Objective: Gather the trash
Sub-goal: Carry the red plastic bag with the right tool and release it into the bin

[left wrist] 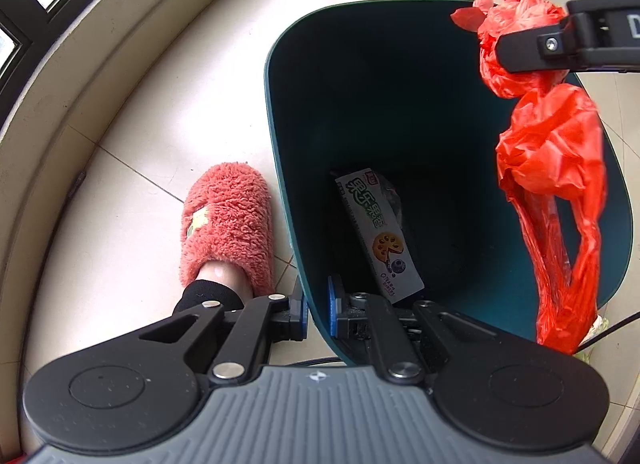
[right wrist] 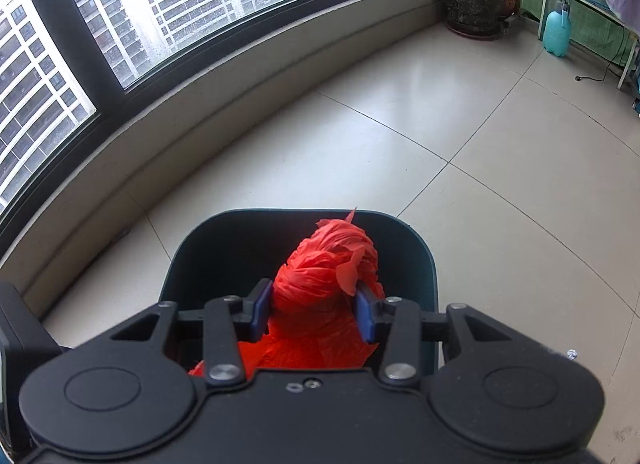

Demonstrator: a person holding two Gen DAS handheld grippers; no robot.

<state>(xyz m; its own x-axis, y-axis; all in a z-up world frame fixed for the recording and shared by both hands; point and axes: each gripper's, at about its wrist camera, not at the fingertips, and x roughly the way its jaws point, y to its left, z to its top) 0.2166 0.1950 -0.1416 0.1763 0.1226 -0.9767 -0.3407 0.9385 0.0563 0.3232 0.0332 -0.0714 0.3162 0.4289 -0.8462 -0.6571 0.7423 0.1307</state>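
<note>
A dark teal trash bin (left wrist: 288,152) stands on the tiled floor. My left gripper (left wrist: 318,314) is shut on the bin's near rim, one finger outside and one inside. A white snack box (left wrist: 378,232) lies inside the bin. My right gripper (right wrist: 314,310) is shut on a crumpled red plastic bag (right wrist: 324,264) and holds it above the bin's opening (right wrist: 424,260). In the left wrist view the red bag (left wrist: 552,168) hangs from the right gripper's fingers (left wrist: 532,50) over the bin's right side.
A foot in a fuzzy pink slipper (left wrist: 228,224) stands just left of the bin. A curved low wall under windows (right wrist: 168,112) runs along the left. A potted plant (right wrist: 474,4) and a teal spray bottle (right wrist: 557,32) stand far off.
</note>
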